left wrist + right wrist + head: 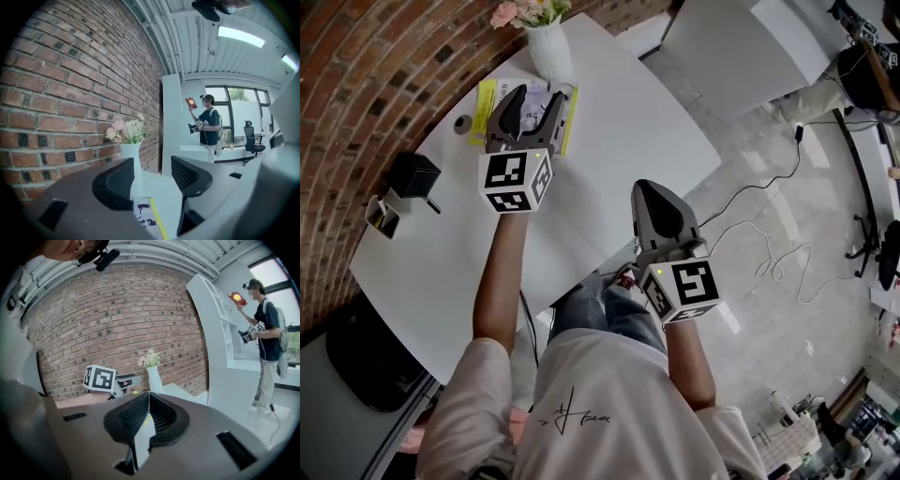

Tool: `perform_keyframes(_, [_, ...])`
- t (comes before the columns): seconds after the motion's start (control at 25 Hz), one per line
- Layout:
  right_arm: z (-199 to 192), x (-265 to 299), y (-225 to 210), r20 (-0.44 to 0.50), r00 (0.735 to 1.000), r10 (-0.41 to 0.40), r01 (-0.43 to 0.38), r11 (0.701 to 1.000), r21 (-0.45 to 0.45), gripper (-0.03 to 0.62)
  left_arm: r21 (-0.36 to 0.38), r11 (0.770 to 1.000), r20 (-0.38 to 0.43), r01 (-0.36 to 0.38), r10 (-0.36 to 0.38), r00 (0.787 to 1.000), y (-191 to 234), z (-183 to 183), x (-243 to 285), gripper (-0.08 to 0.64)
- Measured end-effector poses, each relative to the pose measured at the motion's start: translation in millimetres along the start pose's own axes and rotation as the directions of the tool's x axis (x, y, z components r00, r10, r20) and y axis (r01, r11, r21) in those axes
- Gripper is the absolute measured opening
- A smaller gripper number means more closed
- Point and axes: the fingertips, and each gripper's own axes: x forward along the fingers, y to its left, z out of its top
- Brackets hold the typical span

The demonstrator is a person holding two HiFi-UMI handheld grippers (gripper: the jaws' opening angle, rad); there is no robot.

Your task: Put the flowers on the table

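A white vase (551,52) of pink and cream flowers (528,11) stands upright at the far end of the white table (619,131), close to the brick wall. My left gripper (537,94) hovers just short of the vase, above a yellow-edged booklet (492,97), its jaws open and empty. In the left gripper view the vase (133,161) and flowers (125,132) show through the gap of my left gripper (151,169), farther off than the fingertips. My right gripper (661,208) is shut and empty over the table's near right edge. From the right gripper (149,398) I see the vase (153,378) ahead.
A black box (414,174), a small holder (382,216) and a round grey piece (463,123) sit on the table's left part. Cables (769,253) trail over the floor at right. A person (208,126) holding a red book stands beyond a white shelf unit (225,357).
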Motion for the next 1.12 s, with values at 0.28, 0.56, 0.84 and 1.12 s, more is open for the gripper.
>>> perform_keyframes(0.28, [9, -27, 12, 0.012, 0.999, 0.040, -0.039, 0.998, -0.051, 0.026, 0.028, 1.000, -0.003, -0.007, 0.007, 1.000, -20, 14, -24, 0.202])
perform_keyframes(0.56, [17, -53, 18, 0.034, 0.997, 0.063, -0.061, 0.996, -0.057, 0.026, 0.016, 0.999, 0.017, -0.033, 0.033, 0.999, -38, 26, -60, 0.169])
perform_keyframes(0.84, [22, -73, 19, 0.050, 0.996, 0.073, -0.069, 0.995, -0.068, 0.026, 0.006, 1.000, -0.022, -0.017, 0.017, 1.000, -63, 15, -87, 0.147])
perform_keyframes(1.12, [29, -89, 20, 0.072, 0.993, 0.089, -0.083, 0.994, -0.074, 0.026, 0.005, 1.000, -0.030, -0.022, 0.023, 0.999, -84, 13, -112, 0.091])
